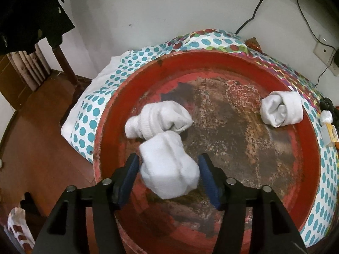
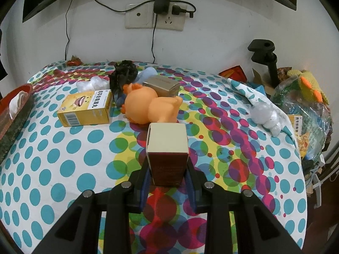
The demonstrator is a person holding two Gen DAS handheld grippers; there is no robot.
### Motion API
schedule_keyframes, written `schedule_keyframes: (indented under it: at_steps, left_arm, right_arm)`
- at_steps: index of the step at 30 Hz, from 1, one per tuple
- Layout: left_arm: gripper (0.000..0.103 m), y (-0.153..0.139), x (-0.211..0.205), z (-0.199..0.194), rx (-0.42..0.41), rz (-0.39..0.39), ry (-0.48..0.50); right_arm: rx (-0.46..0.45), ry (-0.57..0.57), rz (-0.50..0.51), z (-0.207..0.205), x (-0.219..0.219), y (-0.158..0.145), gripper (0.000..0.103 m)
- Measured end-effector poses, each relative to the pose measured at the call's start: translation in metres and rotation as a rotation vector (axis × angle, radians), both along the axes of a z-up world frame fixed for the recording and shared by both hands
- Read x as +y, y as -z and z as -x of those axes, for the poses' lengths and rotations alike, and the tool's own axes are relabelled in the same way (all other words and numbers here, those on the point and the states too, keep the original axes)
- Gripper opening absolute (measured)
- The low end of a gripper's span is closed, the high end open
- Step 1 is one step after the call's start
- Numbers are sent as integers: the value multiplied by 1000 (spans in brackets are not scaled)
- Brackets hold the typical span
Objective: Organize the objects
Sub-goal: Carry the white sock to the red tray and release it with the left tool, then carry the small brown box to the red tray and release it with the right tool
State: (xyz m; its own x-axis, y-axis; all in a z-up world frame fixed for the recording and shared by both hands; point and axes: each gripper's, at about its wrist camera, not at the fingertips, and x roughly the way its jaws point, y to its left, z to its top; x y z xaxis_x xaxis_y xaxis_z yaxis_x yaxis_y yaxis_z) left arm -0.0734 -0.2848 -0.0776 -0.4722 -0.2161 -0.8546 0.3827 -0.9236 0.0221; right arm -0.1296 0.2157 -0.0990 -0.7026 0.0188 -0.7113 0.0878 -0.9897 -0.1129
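Observation:
In the left wrist view a worn round red tray (image 1: 211, 63) holds three rolled white socks. One roll (image 1: 156, 119) lies at the tray's left, another (image 1: 281, 109) against its right rim. The third roll (image 1: 169, 169), slightly blurred, sits between the blue pads (image 1: 129, 177) of my left gripper (image 1: 168, 160); the jaws stand apart and do not squeeze it. In the right wrist view my right gripper (image 2: 167, 167) is shut on a small brown box with a cream top (image 2: 167, 146), held above the dotted tablecloth (image 2: 63, 158).
On the cloth lie a yellow medicine box (image 2: 86, 108), an orange rubber toy (image 2: 150, 105), a gold box (image 2: 163, 85) and a black bundle (image 2: 125, 72). Plastic bags (image 2: 300, 97) and a black clamp stand (image 2: 264, 53) crowd the right edge. The wall with sockets stands behind.

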Motion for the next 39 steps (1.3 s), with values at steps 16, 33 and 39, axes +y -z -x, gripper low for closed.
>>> schedule_keyframes:
  at_steps: [16, 33, 39]
  left_arm:
    - [89, -20, -5, -37, 99, -72, -13]
    - [95, -30, -16, -50, 110, 34, -3]
    - [95, -29, -27, -51, 103, 20, -37]
  right_arm:
    - [-2, -1, 14, 0, -10, -16, 30]
    - [9, -305, 93, -22, -163, -80, 30]
    - [-4, -398, 91, -26, -214, -81, 30]
